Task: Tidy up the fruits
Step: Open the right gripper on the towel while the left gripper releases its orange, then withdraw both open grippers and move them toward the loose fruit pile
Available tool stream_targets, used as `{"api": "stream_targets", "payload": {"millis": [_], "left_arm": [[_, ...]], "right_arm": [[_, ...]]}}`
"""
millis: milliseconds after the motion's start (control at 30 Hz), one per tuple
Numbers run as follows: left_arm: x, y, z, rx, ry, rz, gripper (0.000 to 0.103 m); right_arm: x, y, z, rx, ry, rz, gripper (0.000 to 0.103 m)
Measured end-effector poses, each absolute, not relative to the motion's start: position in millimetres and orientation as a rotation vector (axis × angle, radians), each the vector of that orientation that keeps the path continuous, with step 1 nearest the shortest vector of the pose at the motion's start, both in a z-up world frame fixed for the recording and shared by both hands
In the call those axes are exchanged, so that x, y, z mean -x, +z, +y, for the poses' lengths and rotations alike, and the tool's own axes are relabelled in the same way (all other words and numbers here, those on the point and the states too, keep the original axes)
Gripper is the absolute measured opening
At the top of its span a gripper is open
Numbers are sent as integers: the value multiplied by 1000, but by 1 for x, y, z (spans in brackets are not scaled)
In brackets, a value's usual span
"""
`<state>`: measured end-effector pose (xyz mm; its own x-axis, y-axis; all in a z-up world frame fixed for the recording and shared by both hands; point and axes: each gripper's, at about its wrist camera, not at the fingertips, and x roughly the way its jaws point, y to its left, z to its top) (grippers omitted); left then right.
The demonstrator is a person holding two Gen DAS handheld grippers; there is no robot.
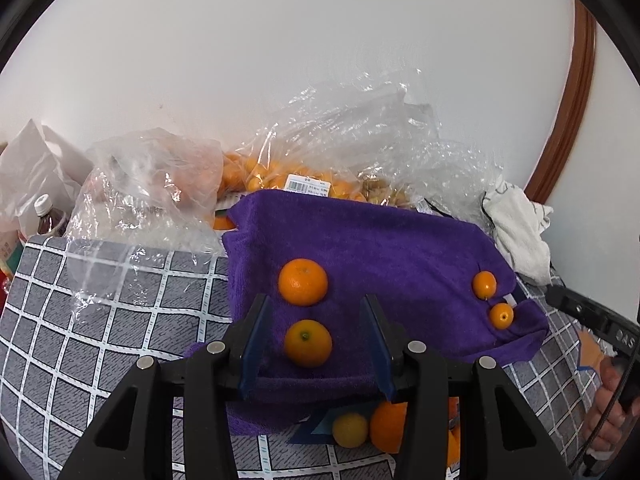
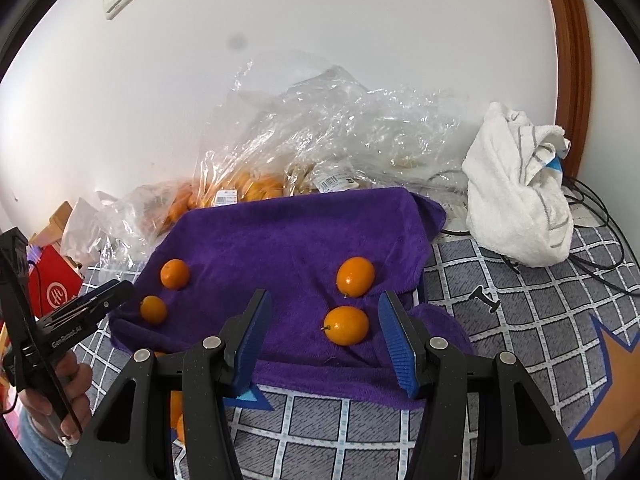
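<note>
A purple towel (image 1: 380, 248) is spread over a grey cloth with a white grid (image 1: 120, 320); whether a desk or a bed lies beneath cannot be told. Four small orange citrus fruits are laid on the towel in two pairs. In the left wrist view, the near left fruit (image 1: 308, 343) is seen at the lower centre of the frame, between the blue pads of the left hand-held gripper (image 1: 316, 344); its jaws are spread, with a clear gap on each side of the fruit, so nothing is pinched. The far left fruit (image 1: 303, 282) is seen just above it, apart from it. The other pair is seen at the right of that frame, near the towel's edge: the far right fruit (image 1: 484, 284) and the near right fruit (image 1: 501, 315), close together.

In the right wrist view, the right hand-held gripper (image 2: 324, 344) is seen at the lower centre with its jaws spread; the near right fruit (image 2: 346, 325) is framed between the pads, nearer the right pad, and is touched by neither. The far right fruit (image 2: 355, 276) is seen just above it.

Clear plastic bags (image 1: 360, 152) holding more orange fruit are heaped behind the towel, in the middle of both frames; a crumpled white cloth (image 2: 520, 200) is seen at the right of the right wrist view. A yellow fruit (image 1: 350, 430) and a larger orange one (image 1: 388, 426) are seen below the towel's near edge, at the bottom of the left wrist view.
</note>
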<state>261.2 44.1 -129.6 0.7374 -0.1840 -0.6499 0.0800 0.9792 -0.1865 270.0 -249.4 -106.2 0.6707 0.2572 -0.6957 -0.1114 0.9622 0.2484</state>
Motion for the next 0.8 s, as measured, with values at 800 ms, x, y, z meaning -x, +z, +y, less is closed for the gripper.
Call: {"api": "stream_targets", "payload": {"millis": [800], "left_arm": [[-203,-89,67,71,-161,701,43]], "right_arm": [[-188,-109,-220,-139,272,883,56]]}}
